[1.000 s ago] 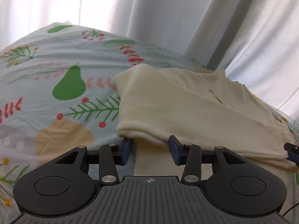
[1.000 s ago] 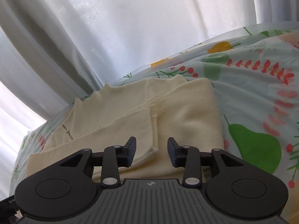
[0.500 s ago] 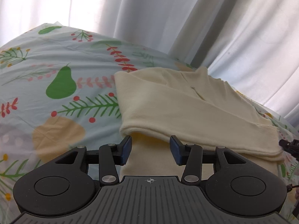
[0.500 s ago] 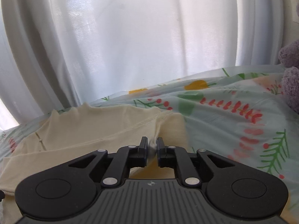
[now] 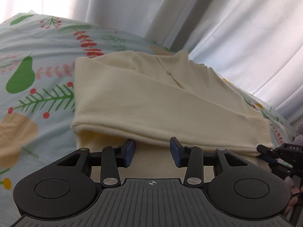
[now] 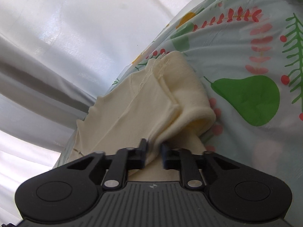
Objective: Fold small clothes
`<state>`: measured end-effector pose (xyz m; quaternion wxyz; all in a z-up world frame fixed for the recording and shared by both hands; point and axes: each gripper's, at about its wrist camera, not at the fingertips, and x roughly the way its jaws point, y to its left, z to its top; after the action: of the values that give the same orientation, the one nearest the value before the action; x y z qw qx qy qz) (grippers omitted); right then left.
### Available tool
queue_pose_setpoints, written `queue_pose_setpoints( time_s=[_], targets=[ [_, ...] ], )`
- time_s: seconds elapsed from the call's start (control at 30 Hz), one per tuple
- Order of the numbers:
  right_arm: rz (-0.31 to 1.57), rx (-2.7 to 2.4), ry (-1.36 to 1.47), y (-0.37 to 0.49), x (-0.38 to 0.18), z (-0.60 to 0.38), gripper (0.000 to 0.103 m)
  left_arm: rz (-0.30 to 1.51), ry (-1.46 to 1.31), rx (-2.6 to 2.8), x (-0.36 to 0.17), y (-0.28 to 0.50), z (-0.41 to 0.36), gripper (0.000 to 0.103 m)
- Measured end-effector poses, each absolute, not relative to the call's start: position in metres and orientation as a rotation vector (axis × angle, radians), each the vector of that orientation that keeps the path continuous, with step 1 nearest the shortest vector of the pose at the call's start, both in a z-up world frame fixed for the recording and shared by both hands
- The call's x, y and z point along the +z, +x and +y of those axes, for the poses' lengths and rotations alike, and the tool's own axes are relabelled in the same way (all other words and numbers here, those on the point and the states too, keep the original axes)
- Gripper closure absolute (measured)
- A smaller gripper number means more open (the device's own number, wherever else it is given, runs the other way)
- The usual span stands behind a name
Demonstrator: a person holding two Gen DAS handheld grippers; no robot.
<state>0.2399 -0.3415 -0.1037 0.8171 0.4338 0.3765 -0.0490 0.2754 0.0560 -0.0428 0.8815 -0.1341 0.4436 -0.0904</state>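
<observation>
Right gripper (image 6: 153, 151) has tilted, fingers clamped on cream garment (image 5: 151, 102); left gripper (image 5: 152, 149) fingers remain apart.

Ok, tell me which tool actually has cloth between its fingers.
The right tool: pinching the cream garment's folded edge. The left tool stands open, gripping nothing.

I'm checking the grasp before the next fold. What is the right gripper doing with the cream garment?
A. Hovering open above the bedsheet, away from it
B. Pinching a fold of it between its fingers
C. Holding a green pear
B: the right gripper has its fingers closed on a bunched edge of the cream garment, lifting it off the bedsheet.
</observation>
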Motion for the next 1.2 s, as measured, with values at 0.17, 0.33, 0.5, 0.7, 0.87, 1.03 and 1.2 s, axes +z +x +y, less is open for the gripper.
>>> queue_pose_setpoints(
  time_s=[0.17,0.33,0.5,0.7,0.87,1.03,1.2],
  targets=[
    [0.754,-0.100,0.806,0.257,-0.092,-0.337,0.094,0.894,-0.249,-0.140,-0.043,0.289,0.054,0.061],
    [0.724,-0.096,0.796,0.268,-0.095,-0.341,0.094,0.870,-0.242,-0.099,-0.045,0.293,0.053,0.060],
    [0.793,-0.057,0.774,0.255,-0.091,-0.343,0.071,0.897,-0.231,-0.136,-0.037,0.281,0.060,0.060],
    [0.763,-0.077,0.787,0.249,-0.092,-0.345,0.078,0.861,-0.189,-0.103,-0.032,0.283,0.066,0.058],
    [0.779,-0.091,0.682,0.253,-0.097,-0.334,0.093,0.871,-0.214,-0.051,-0.045,0.301,0.077,0.063],
    [0.815,-0.065,0.612,0.248,-0.091,-0.332,0.089,0.898,-0.224,-0.045,-0.038,0.290,0.079,0.060],
    [0.950,0.178,0.510,0.199,-0.079,-0.312,0.079,0.926,-0.165,-0.072,-0.022,0.241,0.070,0.042]
  ],
)
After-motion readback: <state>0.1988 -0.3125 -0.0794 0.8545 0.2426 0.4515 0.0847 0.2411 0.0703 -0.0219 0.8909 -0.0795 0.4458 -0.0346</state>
